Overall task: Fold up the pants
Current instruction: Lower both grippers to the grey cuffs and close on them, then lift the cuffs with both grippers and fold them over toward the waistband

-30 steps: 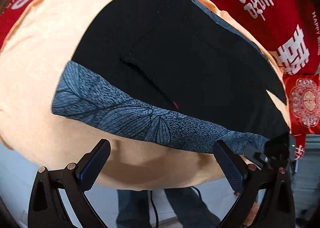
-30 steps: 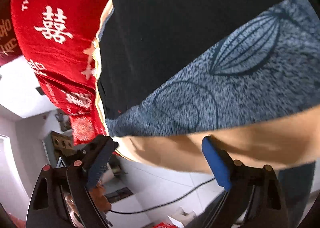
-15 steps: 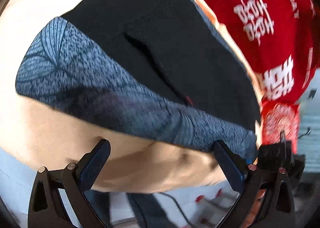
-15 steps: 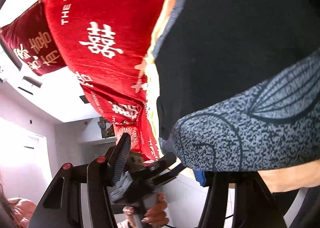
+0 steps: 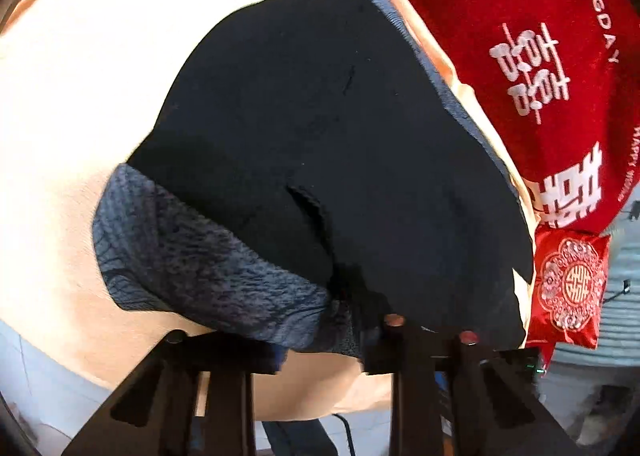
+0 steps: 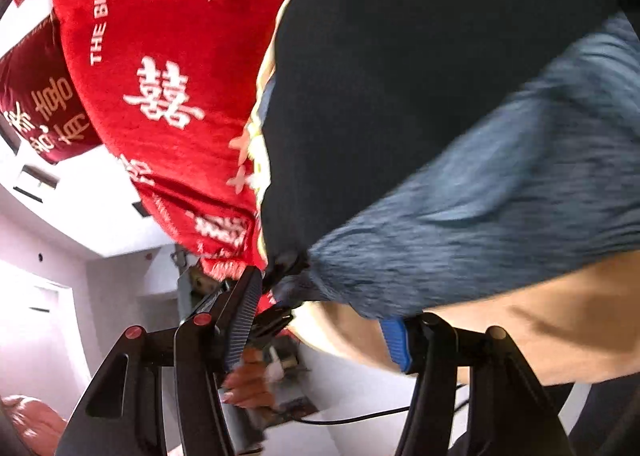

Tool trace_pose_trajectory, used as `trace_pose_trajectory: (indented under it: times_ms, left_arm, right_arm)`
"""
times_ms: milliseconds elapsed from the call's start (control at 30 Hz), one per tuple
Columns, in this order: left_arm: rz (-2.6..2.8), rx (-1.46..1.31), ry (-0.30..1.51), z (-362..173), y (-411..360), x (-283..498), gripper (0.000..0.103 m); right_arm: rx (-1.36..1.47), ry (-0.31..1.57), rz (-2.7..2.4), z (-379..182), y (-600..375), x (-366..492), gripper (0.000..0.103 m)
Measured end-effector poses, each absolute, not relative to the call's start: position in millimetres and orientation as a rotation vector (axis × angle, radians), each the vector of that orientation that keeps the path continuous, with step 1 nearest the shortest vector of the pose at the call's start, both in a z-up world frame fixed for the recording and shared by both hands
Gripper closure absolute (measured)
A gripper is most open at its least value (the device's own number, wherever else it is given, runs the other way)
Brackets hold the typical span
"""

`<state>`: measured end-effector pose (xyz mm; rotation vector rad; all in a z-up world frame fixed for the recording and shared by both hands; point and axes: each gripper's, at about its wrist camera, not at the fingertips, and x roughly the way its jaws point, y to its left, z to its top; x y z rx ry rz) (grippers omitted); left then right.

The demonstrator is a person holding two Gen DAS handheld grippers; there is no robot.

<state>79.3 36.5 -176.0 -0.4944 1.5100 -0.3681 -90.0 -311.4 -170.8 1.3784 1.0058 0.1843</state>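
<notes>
Black pants [image 5: 320, 128] with a blue-grey patterned waistband [image 5: 200, 252] lie on a peach sheet [image 5: 72, 96]. My left gripper [image 5: 320, 340] is shut on the waistband near its right corner, and the cloth bunches and covers its fingertips. In the right wrist view the pants [image 6: 420, 76] and the waistband [image 6: 500, 208] fill the right side. My right gripper [image 6: 320, 320] stands at the waistband's corner with its jaws apart, one blue pad [image 6: 394, 344] under the cloth edge. The left gripper and the hand holding it show just beyond.
A red blanket with white characters [image 5: 540, 56] lies past the pants and also shows in the right wrist view [image 6: 160, 76]. A small red embroidered cushion [image 5: 572, 288] sits at the bed's edge. The pale floor with a black cable [image 6: 360, 420] is below.
My left gripper has closed on the waistband's corner, where it was open before. My right gripper has moved in to the same corner and its jaws have stayed apart.
</notes>
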Motion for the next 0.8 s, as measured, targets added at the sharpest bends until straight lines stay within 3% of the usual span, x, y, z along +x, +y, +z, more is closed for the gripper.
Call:
trace_pose_trajectory:
  times_ms: [100,200,233,267,567,800]
  left_arm:
    - [-0.409,-0.435,1.493,-160.8,31.7,84.2,0.077]
    - [-0.431,-0.376,1.491,-151.3,24.8,89.7,0.077]
    - [-0.438,-0.355,1.49,-146.6,23.9,90.3,0.077]
    - [-0.441,-0.344,1.488,-142.5,24.8,91.0,0.077]
    - [-0.446,-0.273,1.415,-83.6,-6.0,134.4,0.077]
    - [-0.37,-0.22,1.327,-85.5,-54.5,225.4,0.077]
  right_arm:
    - [1.458,0.981,0.104,-188.4,-327.1,-111.1,0.045]
    - [1.62,0.853,0.05,-192.9,-346.1,-132.5,0.07]
    - [1.652,0.837,0.037,-190.5,-350.5,-135.4,0.09]
    - [1.651,0.84,0.022,-185.1,-353.5,-135.1,0.097]
    - [1.067,1.078,0.101,-53.4,-384.3,-39.8,0.097]
    - [0.844,1.259,0.178,-46.5,-436.2,91.5,0.095]
